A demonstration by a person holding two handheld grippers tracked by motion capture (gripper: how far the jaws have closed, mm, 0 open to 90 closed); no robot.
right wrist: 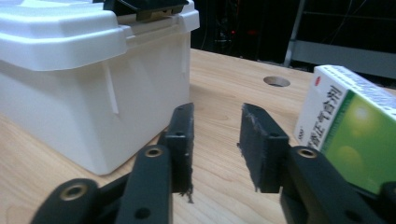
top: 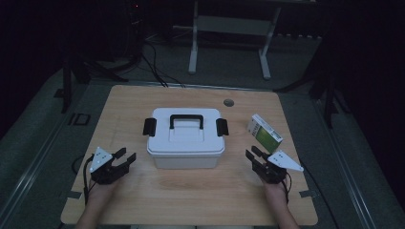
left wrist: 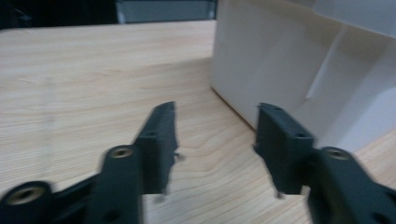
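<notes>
Two grippers, both with jaws apart and nothing between the pads. Left gripper [top: 125, 156] sits just off the white storage box's [top: 185, 138] front-left corner, jaws angled toward it; in the left gripper view bare wood shows between the jaws and the box wall [left wrist: 266, 60] stands just beyond the right-hand jaw, not touching. Right gripper [top: 252, 153] sits off the box's front-right corner, between the box and one green-and-white carton [top: 264, 133]. In the right gripper view the box [right wrist: 79, 84] is left of the jaws and the carton [right wrist: 350, 126] is right of them, both near, neither touched.

Count: one box, lid on, one black handle [top: 186, 120] lying on top, two black side latches [top: 150, 126]. One carton, tilted, well right of the box.

Table [top: 191, 195]: open wood in front of the box and to its left; one round hole [top: 229, 102] behind the box, to its right. Carton crowds the right gripper's outer side.
</notes>
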